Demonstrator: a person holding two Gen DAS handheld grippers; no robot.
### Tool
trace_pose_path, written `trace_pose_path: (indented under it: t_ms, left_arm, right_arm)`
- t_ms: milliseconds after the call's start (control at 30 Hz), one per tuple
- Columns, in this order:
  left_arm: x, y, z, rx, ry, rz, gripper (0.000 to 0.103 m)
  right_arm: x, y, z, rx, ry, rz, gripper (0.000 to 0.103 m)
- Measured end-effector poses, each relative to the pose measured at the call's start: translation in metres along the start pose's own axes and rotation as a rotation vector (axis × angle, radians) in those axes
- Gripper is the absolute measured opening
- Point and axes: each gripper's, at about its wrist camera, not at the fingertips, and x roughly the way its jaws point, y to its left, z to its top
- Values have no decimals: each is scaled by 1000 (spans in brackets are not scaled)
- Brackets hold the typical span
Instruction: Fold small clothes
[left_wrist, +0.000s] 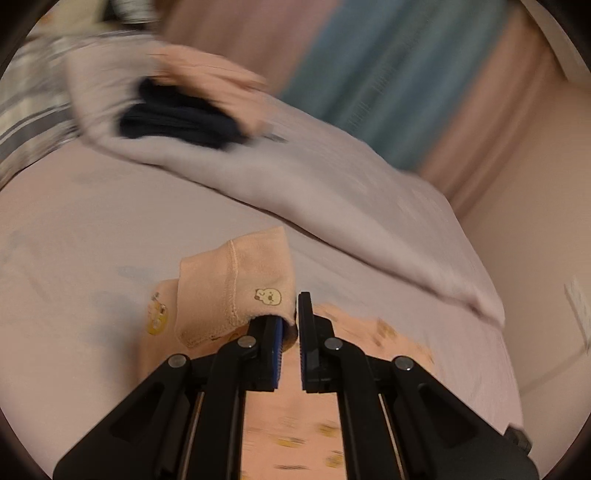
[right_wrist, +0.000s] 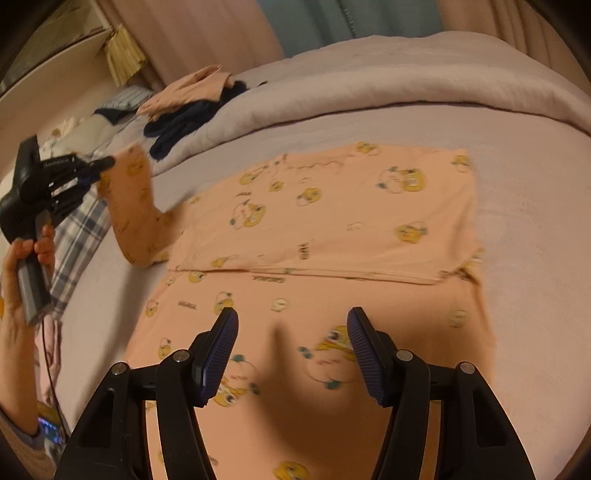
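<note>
A peach top (right_wrist: 332, 206) printed with yellow cartoon figures lies spread on the bed, its lower part folded up across the middle. My left gripper (left_wrist: 291, 317) is shut on the cuff of the top's sleeve (left_wrist: 236, 280), which drapes over its left finger. In the right wrist view the left gripper (right_wrist: 105, 164), held by a person's hand (right_wrist: 26, 251), lifts that sleeve (right_wrist: 133, 206) above the bed at the left. Over the near part of the top hovers my right gripper (right_wrist: 291, 314), open with nothing between its fingers.
A rolled grey duvet (right_wrist: 406, 77) runs along the far side of the bed. On it lie a dark navy garment (right_wrist: 177, 125) and a folded peach piece (right_wrist: 192, 88). A plaid cloth (right_wrist: 77, 236) hangs at the bed's left edge. Curtains stand behind.
</note>
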Motion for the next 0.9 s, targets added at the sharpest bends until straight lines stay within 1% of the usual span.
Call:
trace_pose_path:
  t_ms: [33,167,233,300,333,367,400,433,500,533,633,700,767,800,867,900]
  left_arm:
    - [11,-27,-10,50,30,-20,4]
    - [45,-99,-46,195,114,-59,4]
    - [68,-135,-70,277,185,-83,6]
    - [90,-163,-94,347,245,-88,17]
    - [100,-169,-103,373,277,-89,40]
    - [116,-180,-119,413,343,-74,63]
    - [126,-182,-128,431,368,-54,66]
    - [131,-183,-131,441,378,-54,63]
    - [133,-187,-140,460,401,-64,65]
    - [132,-184,-138,464,403,-70,65]
    - [109,-177,-125,480,362,-127,69]
    - [90,-166,-114,453,332,-190,77]
    - [71,-152,-104,418,309,-250,89]
    - [65,-147,-100,409,300,-261,90]
    - [56,-141,-92,401,272,-236,90]
    - [50,-138,-93,396,256,-222,90]
  right_arm:
    - [-3,-5,-1,14,-7,-4,61]
    - [-18,-31,-6,81,-34,-25,61]
    - [-24,-42,-9,108,-42,-36,61]
    - [-30,-52,-13,134,-48,-50,61]
    - [-33,-58,-15,148,-50,-60,61]
    - [-35,-63,-17,162,-50,-70,61]
    - [-36,-68,-17,173,-50,-76,61]
    - [-39,-73,-18,186,-52,-82,61]
    - [-43,-78,-20,200,-59,-90,61]
    - [-46,-81,-21,205,-63,-92,61]
    - [-48,-84,-19,218,-71,-86,61]
    - [-45,-84,-15,230,-77,-59,61]
    - [-41,-81,-11,235,-79,-25,61]
    - [-37,-78,-8,234,-79,-3,61]
    - [-28,-71,0,242,-77,24,61]
    - [-24,-69,3,244,-76,36,61]
